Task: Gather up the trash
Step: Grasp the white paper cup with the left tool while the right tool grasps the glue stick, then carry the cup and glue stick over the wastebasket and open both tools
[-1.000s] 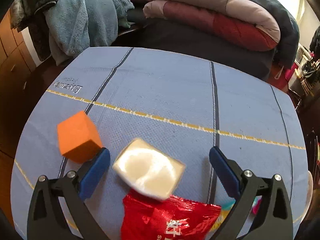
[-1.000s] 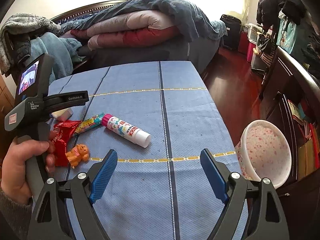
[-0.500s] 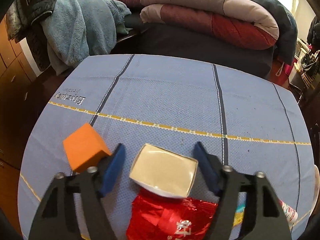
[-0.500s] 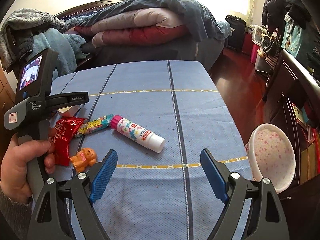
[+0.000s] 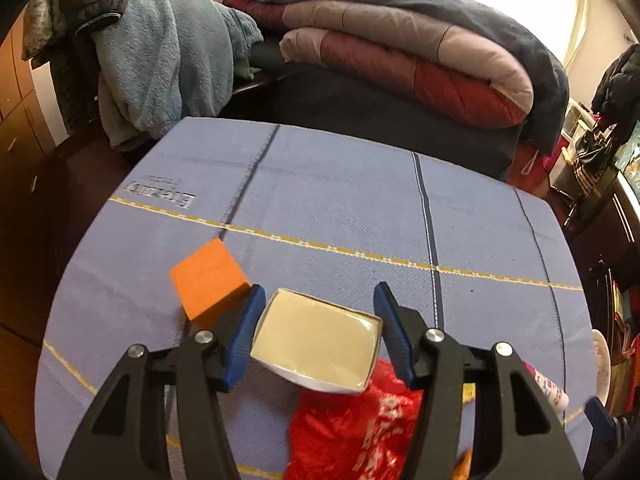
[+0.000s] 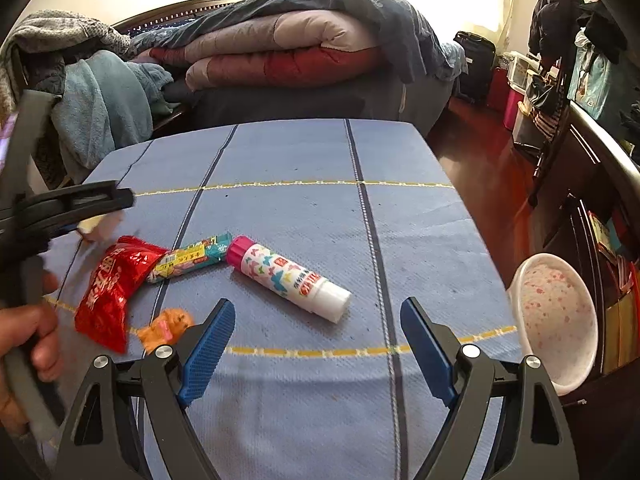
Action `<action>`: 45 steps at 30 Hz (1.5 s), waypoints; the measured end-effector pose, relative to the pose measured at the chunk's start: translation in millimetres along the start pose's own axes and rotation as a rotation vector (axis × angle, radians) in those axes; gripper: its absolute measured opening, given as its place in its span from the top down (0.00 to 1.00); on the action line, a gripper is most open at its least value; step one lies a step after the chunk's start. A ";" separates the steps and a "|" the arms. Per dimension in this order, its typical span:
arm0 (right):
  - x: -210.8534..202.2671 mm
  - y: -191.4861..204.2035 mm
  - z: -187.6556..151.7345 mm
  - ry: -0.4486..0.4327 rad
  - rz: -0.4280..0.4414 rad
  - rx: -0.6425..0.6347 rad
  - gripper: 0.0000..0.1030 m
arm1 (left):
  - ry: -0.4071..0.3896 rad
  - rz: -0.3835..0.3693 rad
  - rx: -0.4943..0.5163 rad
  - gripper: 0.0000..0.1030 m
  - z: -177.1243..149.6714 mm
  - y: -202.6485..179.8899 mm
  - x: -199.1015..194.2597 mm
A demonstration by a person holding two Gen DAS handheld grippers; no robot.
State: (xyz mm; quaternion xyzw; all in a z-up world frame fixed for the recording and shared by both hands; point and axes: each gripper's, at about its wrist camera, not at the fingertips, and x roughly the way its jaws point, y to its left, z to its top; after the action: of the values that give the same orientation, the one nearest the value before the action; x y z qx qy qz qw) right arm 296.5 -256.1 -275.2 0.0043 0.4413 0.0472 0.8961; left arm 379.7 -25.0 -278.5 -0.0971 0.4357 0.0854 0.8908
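I am clamping my left gripper (image 5: 318, 330) on a small white tub (image 5: 316, 344); both blue pads (image 5: 244, 336) are pressing against its sides, and it is sitting tilted between them, its pale flat top facing the camera. I cannot tell whether the tub is resting on the table (image 5: 340, 200) or raised off it. Just beside my left finger, an orange cube (image 5: 208, 280) is standing on the blue cloth. Below the tub, a red wrapper (image 5: 352, 428) is lying crumpled on the cloth.

I am holding my right gripper (image 6: 316, 344) wide apart over the near part of the table (image 6: 304, 160), with nothing between its fingers. Ahead of it a glue stick (image 6: 290, 278) with a pink cap is lying on its side. A candy tube (image 6: 190, 258) is touching that cap and reaching over to the red wrapper (image 6: 114, 284). A small orange toy (image 6: 168, 326) is lying near my left blue pad. My left hand (image 6: 28, 344) is gripping the other tool's handle at the left edge of this view. Off the table's right edge, a speckled white bin (image 6: 554, 318) is standing open.
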 end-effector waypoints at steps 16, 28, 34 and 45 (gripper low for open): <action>23.3 19.0 1.3 0.019 0.069 -0.085 0.59 | -0.013 -0.015 -0.008 0.45 -1.6 14.1 -17.2; 4.1 9.9 -10.5 0.029 0.168 -0.034 0.78 | -0.039 -0.014 -0.006 0.45 -5.3 15.2 -40.7; -10.5 3.6 -12.6 0.005 0.185 -0.015 0.78 | -0.056 -0.019 0.001 0.45 -5.6 10.6 -52.4; -43.0 -18.8 -13.5 -0.055 0.208 0.027 0.78 | -0.082 -0.046 0.047 0.45 -9.2 -15.1 -71.8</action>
State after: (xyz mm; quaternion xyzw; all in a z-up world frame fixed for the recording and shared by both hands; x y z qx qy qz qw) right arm 261.4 -279.1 -250.4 0.0633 0.4144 0.1337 0.8980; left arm 332.8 -46.7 -225.6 -0.0823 0.3985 0.0587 0.9116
